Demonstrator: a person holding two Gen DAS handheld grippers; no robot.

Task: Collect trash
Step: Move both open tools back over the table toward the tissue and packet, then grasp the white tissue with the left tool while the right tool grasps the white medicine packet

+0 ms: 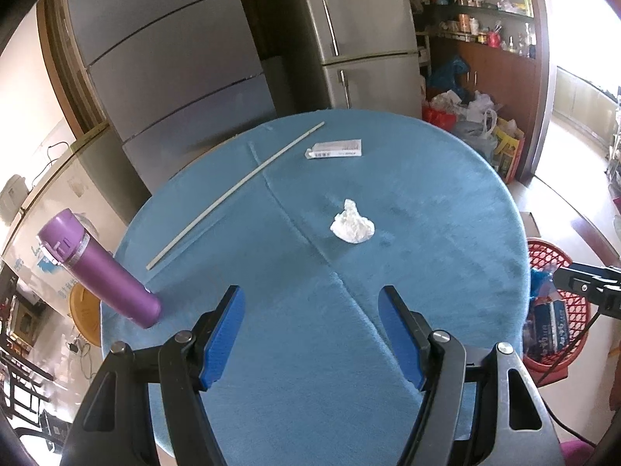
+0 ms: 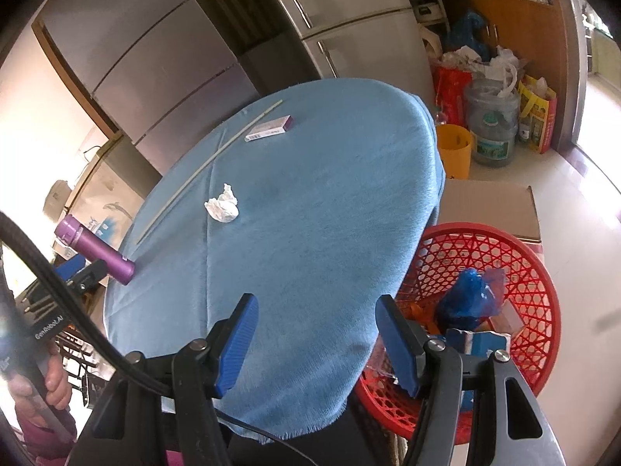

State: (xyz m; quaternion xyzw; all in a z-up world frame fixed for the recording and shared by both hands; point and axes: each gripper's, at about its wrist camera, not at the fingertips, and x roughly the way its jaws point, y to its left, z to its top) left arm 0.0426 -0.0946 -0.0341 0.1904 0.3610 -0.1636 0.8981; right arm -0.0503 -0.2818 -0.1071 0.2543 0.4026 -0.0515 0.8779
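Note:
A crumpled white tissue (image 1: 352, 222) lies mid-table on the blue cloth (image 1: 446, 209); it also shows in the right wrist view (image 2: 222, 207). A small white box (image 1: 334, 149) (image 2: 269, 128) and a long thin white stick (image 1: 233, 196) (image 2: 202, 169) lie farther back. My left gripper (image 1: 312, 336) is open and empty, above the near part of the table, short of the tissue. My right gripper (image 2: 316, 339) is open and empty at the table's right edge, beside a red mesh basket (image 2: 535, 272) (image 1: 551, 256) holding blue plastic trash (image 2: 467, 297).
A purple bottle (image 1: 99, 272) (image 2: 95, 250) stands at the table's left edge. Grey fridges (image 1: 361, 31) stand behind the table. A cardboard box (image 2: 489, 204), yellow bucket (image 2: 454, 149), water jug (image 2: 491, 128) and bags sit on the floor at right.

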